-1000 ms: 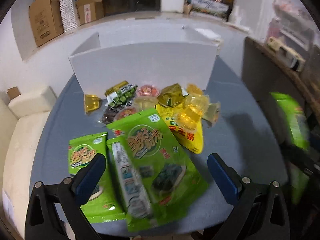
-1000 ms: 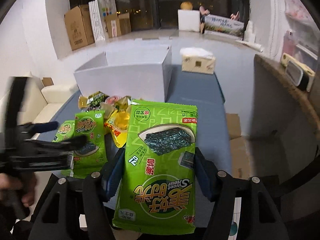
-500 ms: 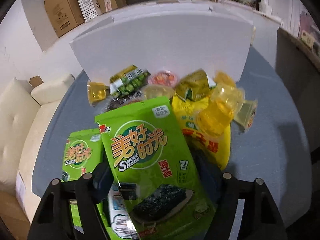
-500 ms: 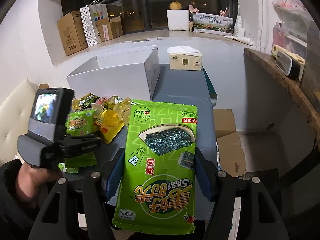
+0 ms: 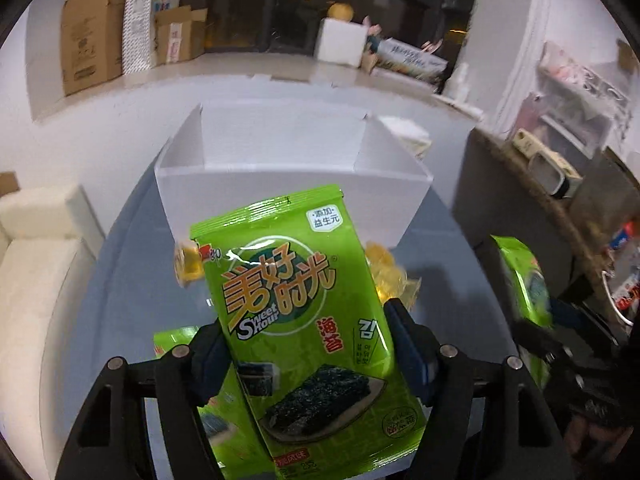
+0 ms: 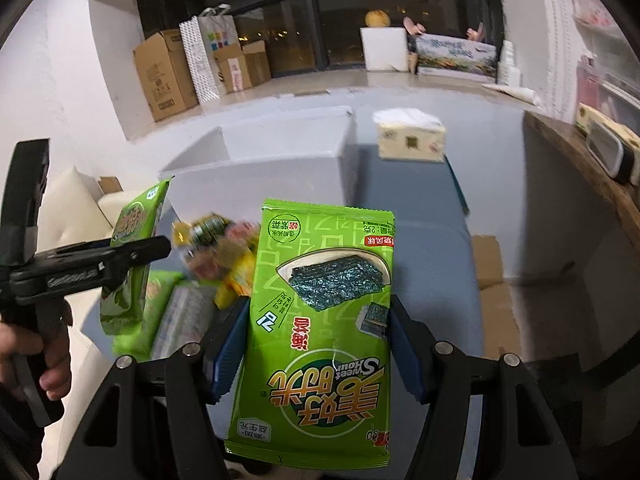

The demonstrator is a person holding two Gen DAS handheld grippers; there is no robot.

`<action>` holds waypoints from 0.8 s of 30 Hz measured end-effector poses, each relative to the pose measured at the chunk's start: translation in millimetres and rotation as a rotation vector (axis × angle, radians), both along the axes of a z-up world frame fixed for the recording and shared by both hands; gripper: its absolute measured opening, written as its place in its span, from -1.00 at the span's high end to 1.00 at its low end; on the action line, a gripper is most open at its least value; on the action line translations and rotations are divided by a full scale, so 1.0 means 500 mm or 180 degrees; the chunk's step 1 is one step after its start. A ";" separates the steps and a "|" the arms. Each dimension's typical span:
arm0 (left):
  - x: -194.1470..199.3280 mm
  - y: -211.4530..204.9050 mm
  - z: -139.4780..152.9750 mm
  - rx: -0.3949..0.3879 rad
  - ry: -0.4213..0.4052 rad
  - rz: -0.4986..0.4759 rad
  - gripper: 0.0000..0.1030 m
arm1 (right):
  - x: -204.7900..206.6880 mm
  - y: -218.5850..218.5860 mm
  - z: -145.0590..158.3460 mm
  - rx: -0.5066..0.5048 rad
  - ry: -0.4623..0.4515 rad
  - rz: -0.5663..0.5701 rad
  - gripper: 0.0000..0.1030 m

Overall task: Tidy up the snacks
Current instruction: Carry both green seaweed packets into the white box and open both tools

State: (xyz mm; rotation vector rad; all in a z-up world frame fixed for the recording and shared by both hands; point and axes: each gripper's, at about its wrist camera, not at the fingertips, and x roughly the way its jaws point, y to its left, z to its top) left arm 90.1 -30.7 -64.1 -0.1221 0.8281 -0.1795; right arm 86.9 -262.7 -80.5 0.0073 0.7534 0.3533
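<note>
**Left seaweed packet lifted off the pile**

Left tongs had closed on a green seaweed packet and raised it off the grey surface (toward the white box); right tongs gripped another seaweed packet, upside down.

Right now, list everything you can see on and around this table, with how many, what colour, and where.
Held seaweed packs: 2, green, one in the left gripper, one in the right gripper.
Seaweed packs on table: at least 2, green, near edge.
Small snacks pile: count unclear, yellow, red and amber, in front of the box.
Box: 1, white, open, mid-table.
Table: 1, grey-blue.
Tissue pack: 1, white, far end of the table.
Cardboard boxes: several, brown, back left.
Sofa: 1, cream, left.
Grippers: 2, black with blue pads, each shut on a pack.
Person's hand: 1, holds the left gripper's handle.
</note>
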 end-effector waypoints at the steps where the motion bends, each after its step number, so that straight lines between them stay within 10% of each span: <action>1: 0.011 0.013 0.010 0.0013 -0.0051 -0.0025 -0.47 | 0.011 0.009 0.007 0.0004 -0.0019 0.0009 -0.35; 16: 0.397 0.079 0.117 0.0260 -0.0253 -0.0259 -0.48 | 0.401 0.171 0.134 0.0115 -0.0105 0.0011 -0.40; 24: 0.457 0.114 0.070 0.0182 -0.0045 -0.0114 -0.99 | 0.488 0.184 0.097 0.0098 0.0142 -0.0075 -0.80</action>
